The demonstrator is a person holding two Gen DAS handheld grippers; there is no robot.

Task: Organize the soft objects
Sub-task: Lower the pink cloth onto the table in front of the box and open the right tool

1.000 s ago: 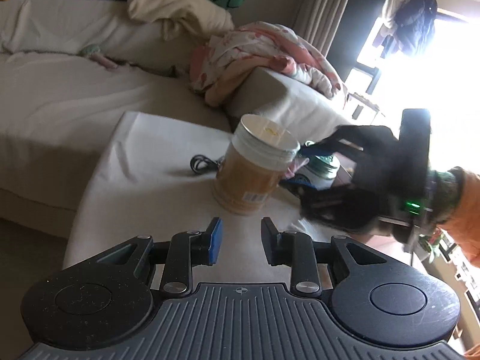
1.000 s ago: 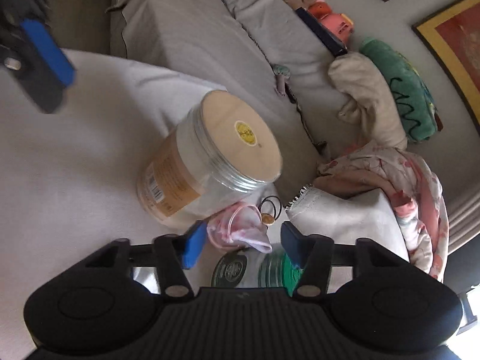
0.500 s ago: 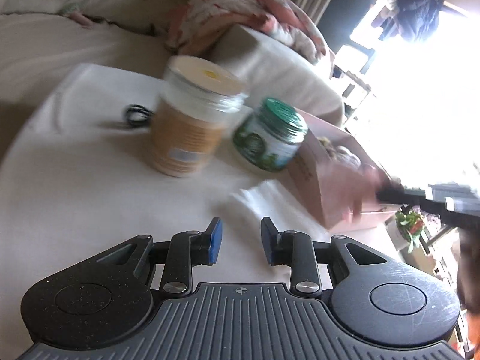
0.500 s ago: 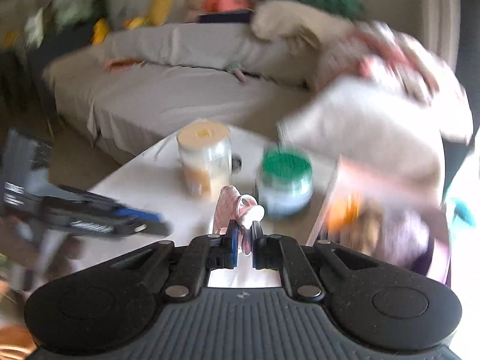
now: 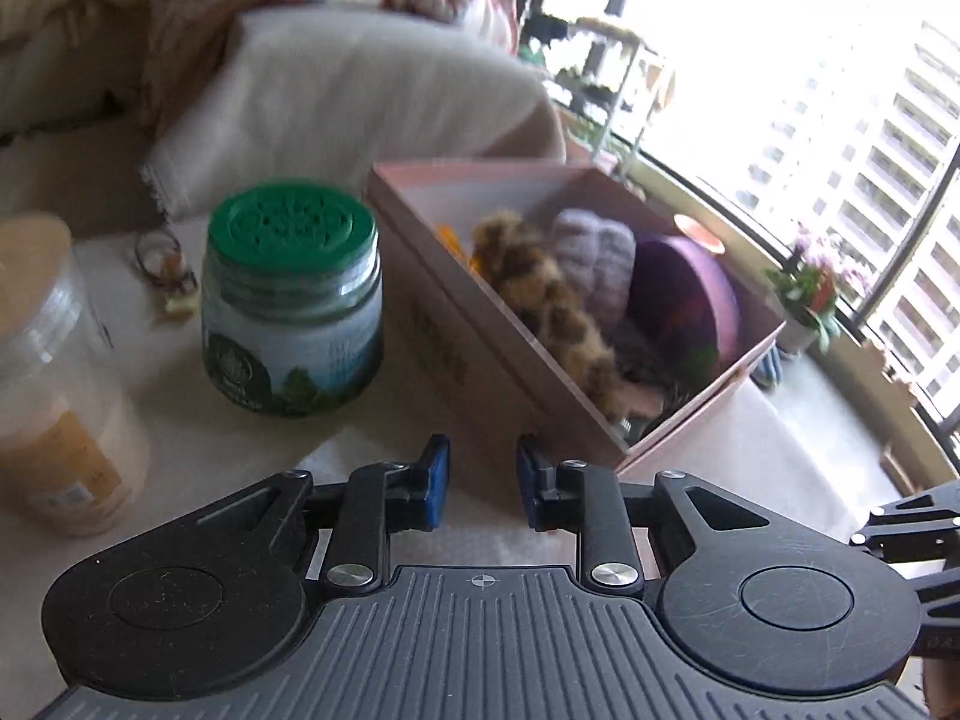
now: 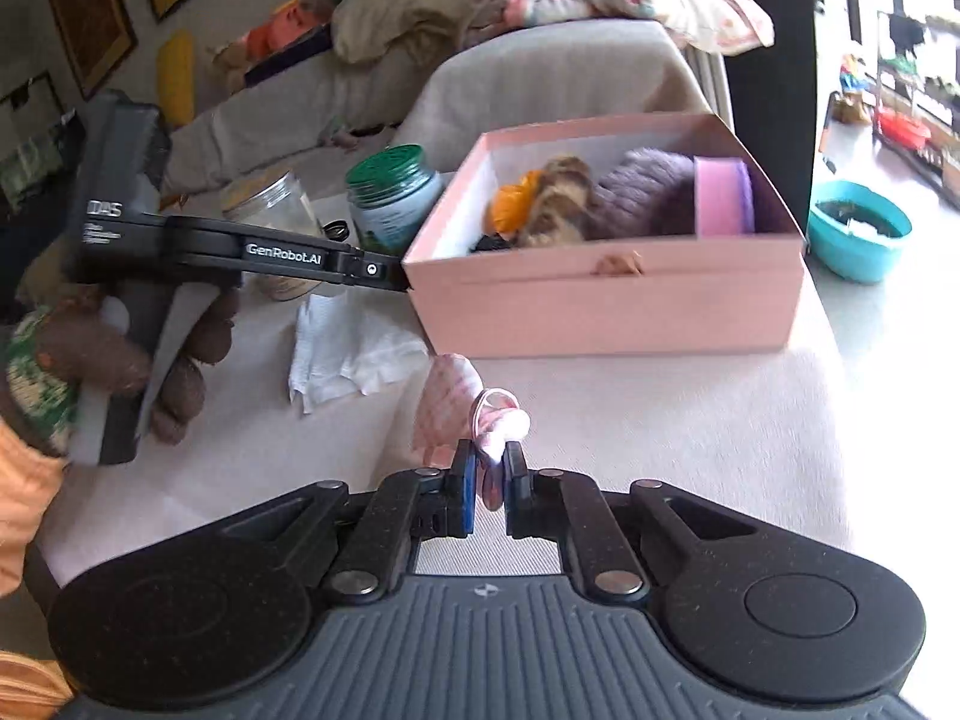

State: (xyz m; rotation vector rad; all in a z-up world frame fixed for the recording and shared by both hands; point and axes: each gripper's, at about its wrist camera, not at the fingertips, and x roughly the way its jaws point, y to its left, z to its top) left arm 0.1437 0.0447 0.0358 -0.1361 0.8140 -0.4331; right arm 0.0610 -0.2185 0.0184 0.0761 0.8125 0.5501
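The right gripper (image 6: 487,474) was clamped on a pink scrunchie (image 6: 462,408), short of the pink box (image 6: 606,300). The left gripper (image 5: 477,480) was closing on nothing. Several soft items were already boxed; depositing this one remained.

The tan-lidded jar (image 5: 54,372) is cut off by the left-wrist view's left edge; box contents (image 5: 558,300) blur together.

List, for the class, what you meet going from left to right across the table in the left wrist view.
Clear jar with the tan lid → small hair tie → green-lidded jar → pink box holding the soft items.
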